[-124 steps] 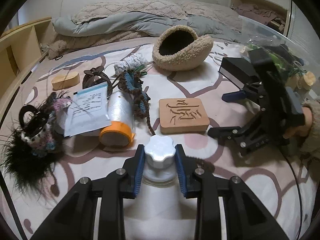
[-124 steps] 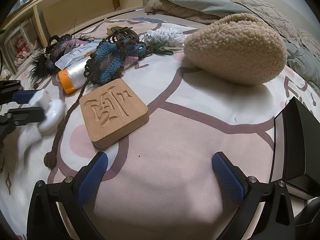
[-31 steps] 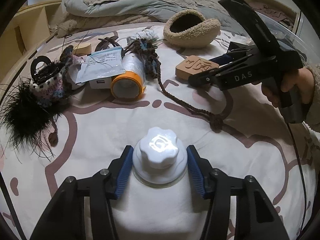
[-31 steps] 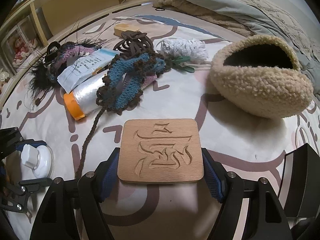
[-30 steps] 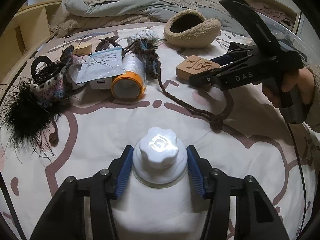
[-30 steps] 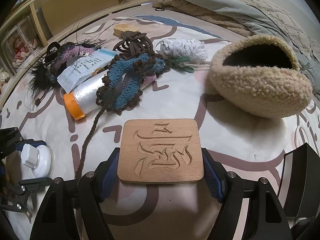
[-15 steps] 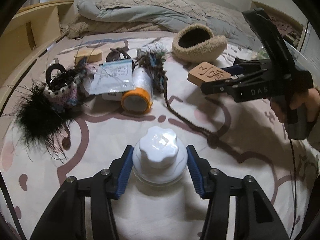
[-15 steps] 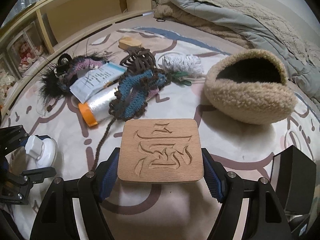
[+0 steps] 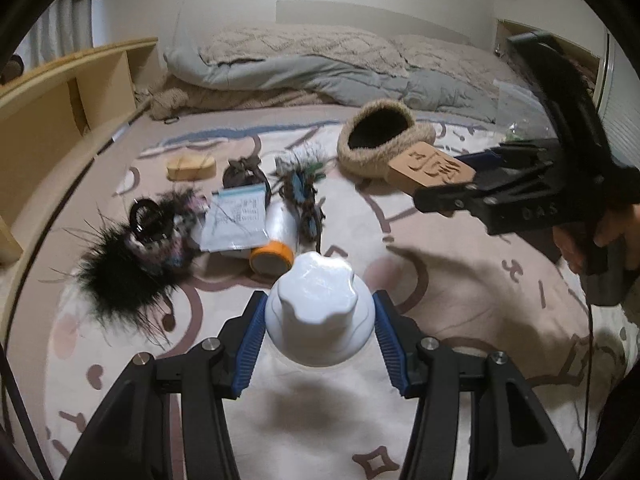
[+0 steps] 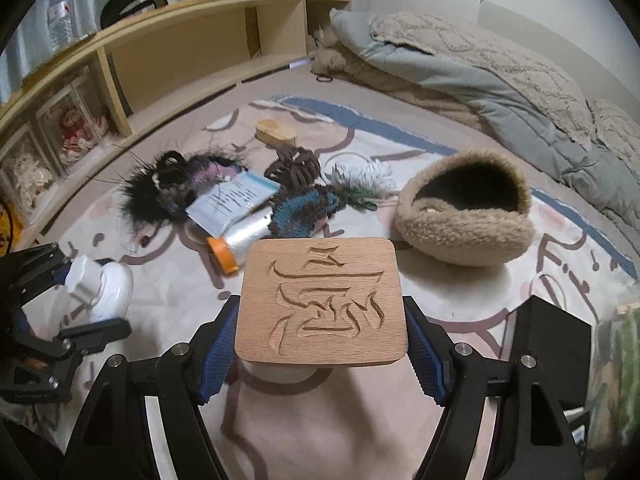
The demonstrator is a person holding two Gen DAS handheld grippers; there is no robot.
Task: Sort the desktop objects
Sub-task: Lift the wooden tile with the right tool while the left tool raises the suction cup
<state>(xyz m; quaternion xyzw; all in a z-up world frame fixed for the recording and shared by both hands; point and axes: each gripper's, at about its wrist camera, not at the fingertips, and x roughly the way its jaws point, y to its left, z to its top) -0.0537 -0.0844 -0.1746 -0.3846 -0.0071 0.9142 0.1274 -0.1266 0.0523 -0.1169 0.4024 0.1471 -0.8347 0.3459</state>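
Right hand-held gripper [image 10: 320, 332] clenched a wooden block [image 10: 321, 304] flat, fleece basket [image 10: 464, 216] ahead-right; left hand-held gripper [image 9: 318, 336] gripped a white bottle [image 9: 320, 308].

White bottle [image 9: 320, 308], tan carved wooden block [image 10: 320, 300], beige fleece basket [image 10: 464, 216].

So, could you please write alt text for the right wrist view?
The right gripper holds a carved wooden block above a patterned bedspread. Behind it lie a fluffy beige pouch and a clutter of small items.
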